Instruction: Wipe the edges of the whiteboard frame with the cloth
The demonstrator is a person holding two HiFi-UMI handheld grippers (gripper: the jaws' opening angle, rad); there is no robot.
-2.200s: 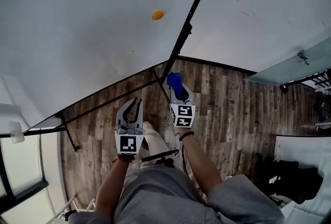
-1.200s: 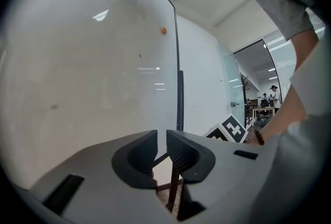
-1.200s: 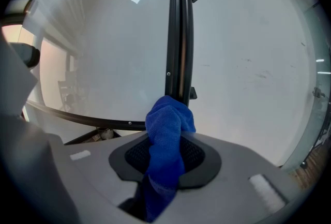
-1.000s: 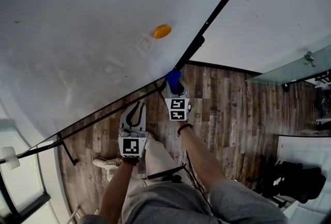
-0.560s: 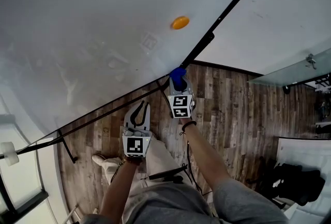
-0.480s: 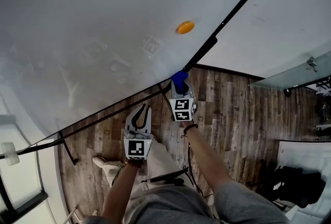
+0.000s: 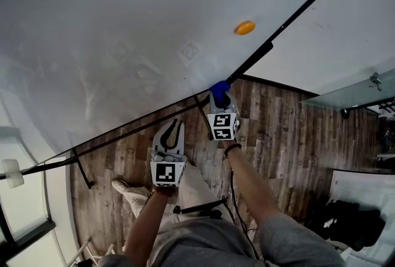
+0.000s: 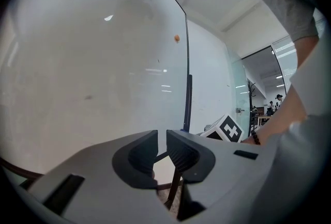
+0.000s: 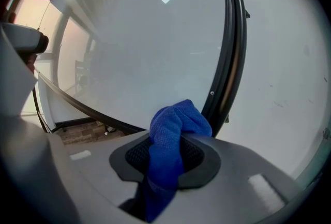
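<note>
Blue cloth (image 9: 173, 140) is clamped in the right gripper (image 7: 221, 94), arm outstretched at the lower corner of the whiteboard frame (image 7: 254, 60); the left gripper (image 7: 176, 125), closed and empty, hangs lower.

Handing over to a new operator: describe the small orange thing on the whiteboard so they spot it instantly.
Start at the big whiteboard and follow its black right frame edge. Just left of that edge, above the blue cloth in the right gripper, sits a small orange oval. It is the only coloured spot on the white surface.
</note>
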